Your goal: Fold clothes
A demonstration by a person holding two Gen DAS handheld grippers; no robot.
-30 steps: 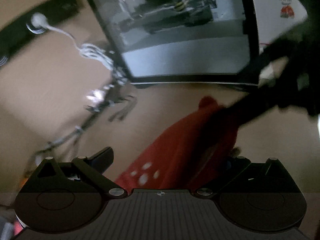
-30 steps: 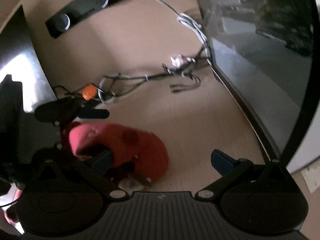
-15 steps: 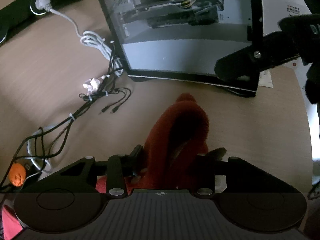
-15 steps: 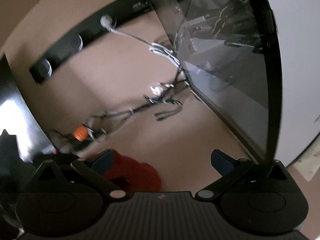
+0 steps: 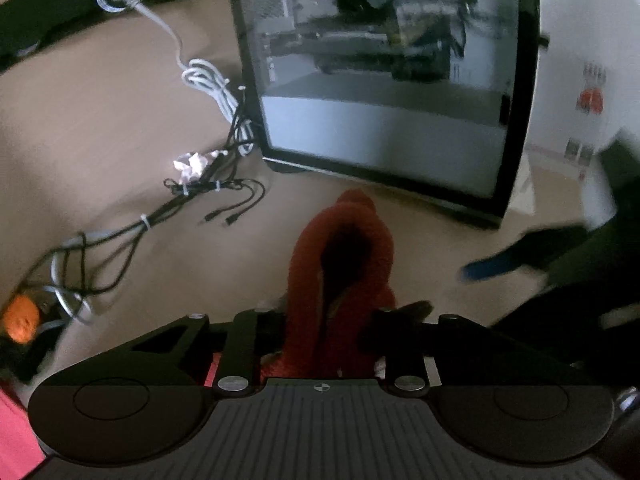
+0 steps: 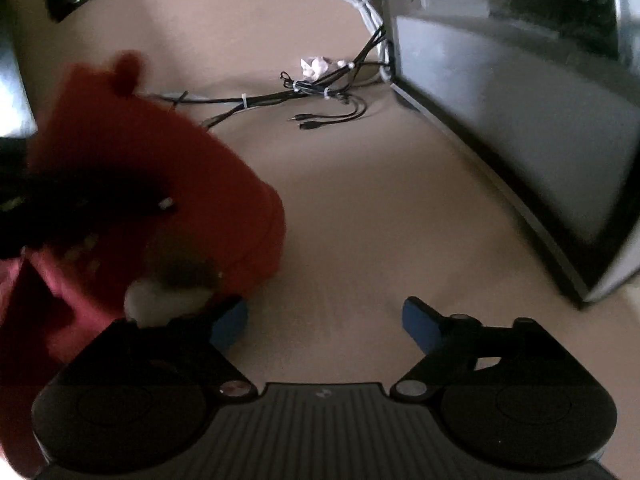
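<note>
A red garment (image 5: 344, 264), apparently with white spots, lies on the tan table (image 6: 360, 208).

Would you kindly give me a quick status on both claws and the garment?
Left claw shut on fuzzy red fleece garment. Right claw open, empty, beside garment. Black cable bundle and glass-sided computer case beyond.

Left gripper (image 5: 326, 332): fingers drawn close together, clamped. Right gripper (image 6: 326, 318): fingers spread wide, nothing between them, pointing to 12 o'clock.
</note>
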